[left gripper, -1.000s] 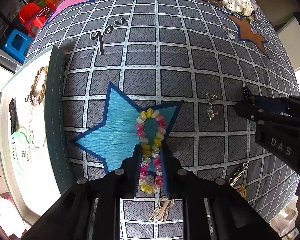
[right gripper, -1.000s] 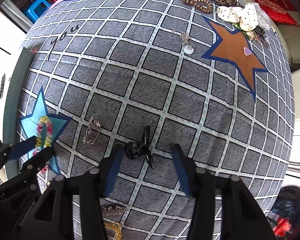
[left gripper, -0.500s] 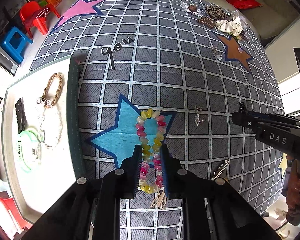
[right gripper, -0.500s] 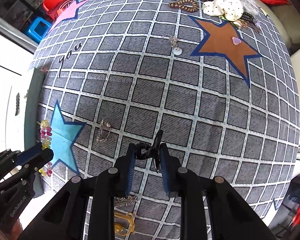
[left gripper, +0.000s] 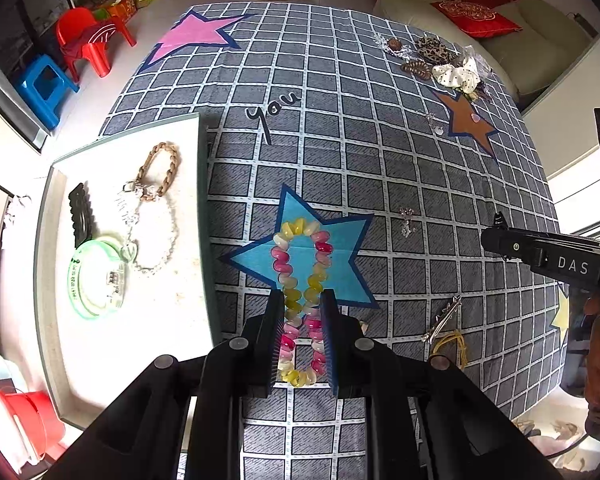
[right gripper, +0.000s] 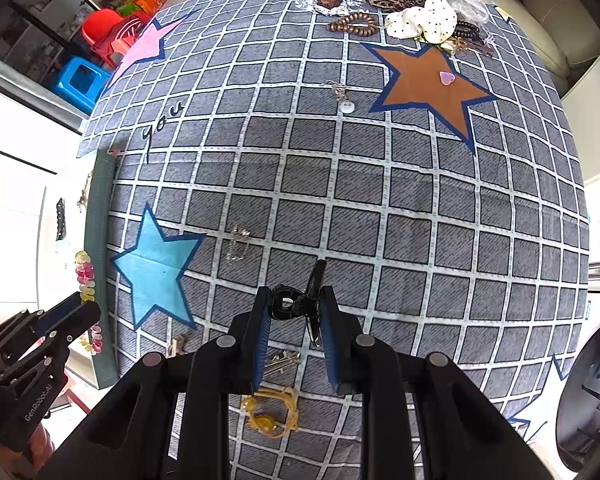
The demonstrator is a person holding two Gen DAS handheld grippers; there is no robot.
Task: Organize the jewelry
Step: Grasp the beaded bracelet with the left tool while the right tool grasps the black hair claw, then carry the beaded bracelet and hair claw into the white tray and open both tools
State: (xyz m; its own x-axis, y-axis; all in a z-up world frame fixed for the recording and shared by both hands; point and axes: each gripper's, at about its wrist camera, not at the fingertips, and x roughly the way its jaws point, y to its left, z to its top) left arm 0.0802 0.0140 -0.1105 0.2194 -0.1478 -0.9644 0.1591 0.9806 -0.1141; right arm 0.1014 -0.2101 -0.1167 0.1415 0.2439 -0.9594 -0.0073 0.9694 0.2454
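Left gripper (left gripper: 302,312) clamps pastel spiral bracelet (left gripper: 302,280) (loop dangles) near tray (left gripper: 204,240) edge; right gripper (right gripper: 292,320) pinches black claw clip (right gripper: 300,302).

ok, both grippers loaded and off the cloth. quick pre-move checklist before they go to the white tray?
1. Left gripper shut on the beaded bracelet: ok, fingers pinch both strands.
2. Bracelet clear of the cloth: ok, it hangs free in the right wrist view.
3. Right gripper shut on the black hair claw: ok; its jaws have just been closing on it.
4. Claw seated well: cannot tell, it sits at the fingertips with one prong poking out.
5. Bare room on the white tray: ok, its near part is bare.
6. Grippers apart from each other: ok.
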